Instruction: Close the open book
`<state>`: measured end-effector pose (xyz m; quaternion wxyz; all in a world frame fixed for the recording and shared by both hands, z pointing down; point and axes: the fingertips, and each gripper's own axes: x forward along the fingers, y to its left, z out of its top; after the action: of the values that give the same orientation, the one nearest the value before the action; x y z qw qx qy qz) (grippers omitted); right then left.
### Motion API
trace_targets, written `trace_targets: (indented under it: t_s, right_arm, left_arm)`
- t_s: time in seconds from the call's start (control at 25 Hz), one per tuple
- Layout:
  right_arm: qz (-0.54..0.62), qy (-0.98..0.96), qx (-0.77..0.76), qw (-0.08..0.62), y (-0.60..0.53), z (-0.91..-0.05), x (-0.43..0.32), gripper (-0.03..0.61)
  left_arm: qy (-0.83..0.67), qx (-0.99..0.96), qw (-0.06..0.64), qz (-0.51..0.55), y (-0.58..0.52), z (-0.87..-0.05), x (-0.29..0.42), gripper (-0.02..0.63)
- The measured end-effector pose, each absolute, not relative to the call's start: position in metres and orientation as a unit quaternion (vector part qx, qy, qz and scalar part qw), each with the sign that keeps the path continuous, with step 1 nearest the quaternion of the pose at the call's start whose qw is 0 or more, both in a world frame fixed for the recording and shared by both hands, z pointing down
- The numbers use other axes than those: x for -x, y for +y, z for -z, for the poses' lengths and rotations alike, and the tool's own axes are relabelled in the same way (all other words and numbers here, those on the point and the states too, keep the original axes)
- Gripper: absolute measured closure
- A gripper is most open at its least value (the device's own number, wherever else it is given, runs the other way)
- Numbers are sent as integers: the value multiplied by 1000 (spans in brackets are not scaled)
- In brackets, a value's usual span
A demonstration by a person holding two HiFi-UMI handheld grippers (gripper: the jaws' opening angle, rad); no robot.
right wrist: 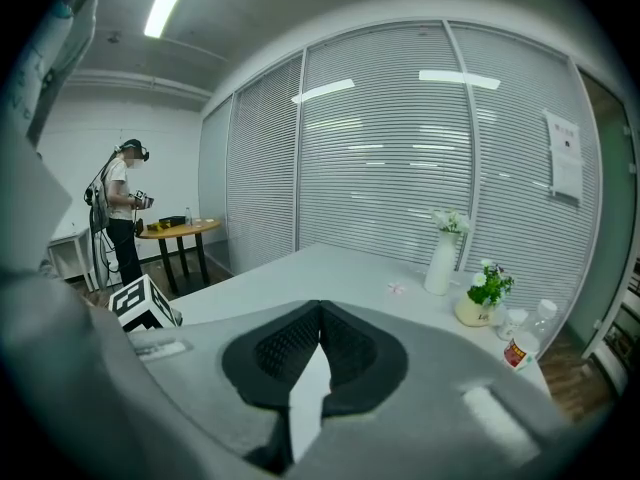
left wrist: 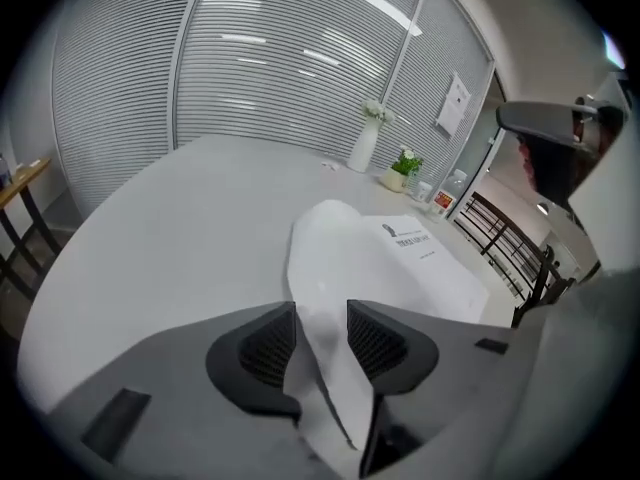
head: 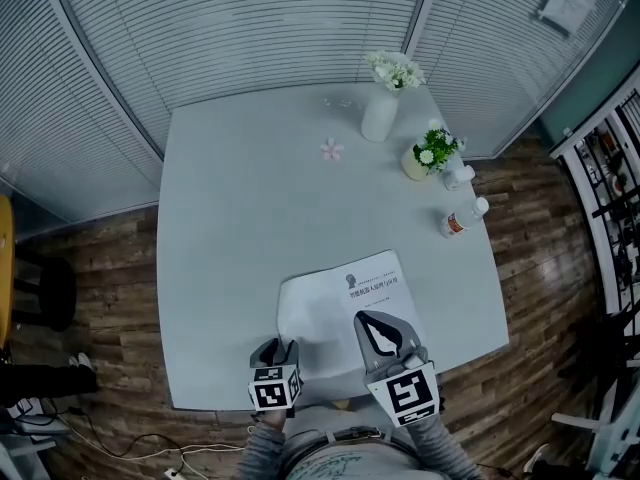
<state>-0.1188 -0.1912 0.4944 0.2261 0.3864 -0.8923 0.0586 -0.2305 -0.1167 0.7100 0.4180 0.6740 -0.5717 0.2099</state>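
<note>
The book point(head: 352, 290) lies at the near edge of the table point(head: 240, 198), just before us, with its white top leaf point(left wrist: 325, 253) arched up at the left. It looks thin, light and floppy, so we would take that leaf by its free edge and ease it flat. The left tongs point(left wrist: 322, 333) stand apart with the leaf loose between them, while the right tongs point(right wrist: 320, 313) are closed tip to tip over the book's right side; whether they pinch paper we cannot tell.

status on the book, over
Left gripper open, page between jaws; right gripper shut on book edge; book not flat, page bowed up; nothing in the way.
</note>
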Motion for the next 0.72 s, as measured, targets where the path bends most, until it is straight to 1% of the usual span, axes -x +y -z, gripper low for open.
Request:
trace_targets:
  t_s: [0.12, 0.36, 0.72]
  right_arm:
    - [-52, -893, -387, 223, -191, -499, 115, 577]
    - [-60, -889, -396, 224, -193, -495, 108, 577]
    - [-61, -886, -402, 224, -191, -491, 97, 577]
  left_arm:
    - [-566, -666, 441, -206, -113, -720, 230, 454]
    - [-546, -662, 463, -221, -106, -732, 219, 454]
    - [-538, -667, 468, -217, -107, -732, 209, 465]
